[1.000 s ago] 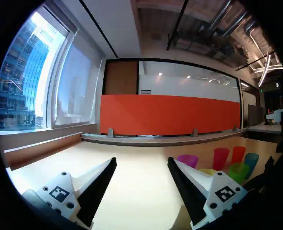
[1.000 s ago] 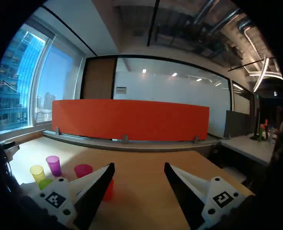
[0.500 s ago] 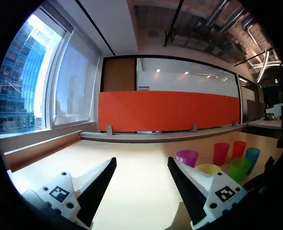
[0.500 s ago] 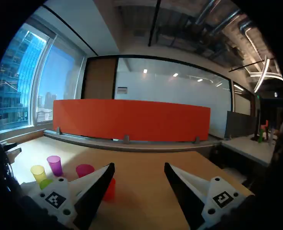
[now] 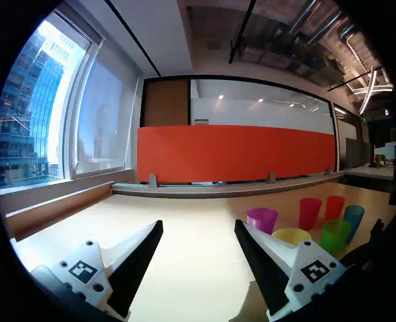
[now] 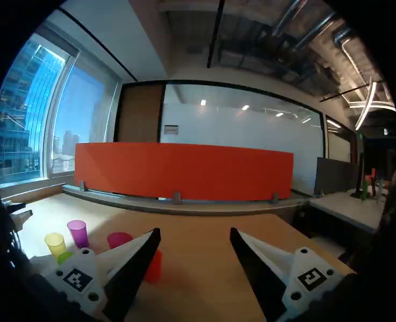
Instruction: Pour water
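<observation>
Where the left gripper view looks forward along its own fingers, the left claw (image 5: 199, 232) is spread wide with nothing between its fingers, low over the pale counter (image 5: 198, 284). An orange partition (image 5: 235, 153) runs along the counter's far edge. In front of the partition's right half stand six cups: a purple cup (image 5: 262, 220), a yellow cup (image 5: 291, 236) partly behind the claw's right finger, a pink cup (image 5: 309, 213), an orange cup (image 5: 335, 207), a teal cup (image 5: 353, 216) and a green cup (image 5: 335, 236).

In the right gripper view, the right claw (image 6: 195, 236) is likewise wide and empty. Here the cups stand in front of the partition's left end, some partly hidden behind the claw's left finger.
</observation>
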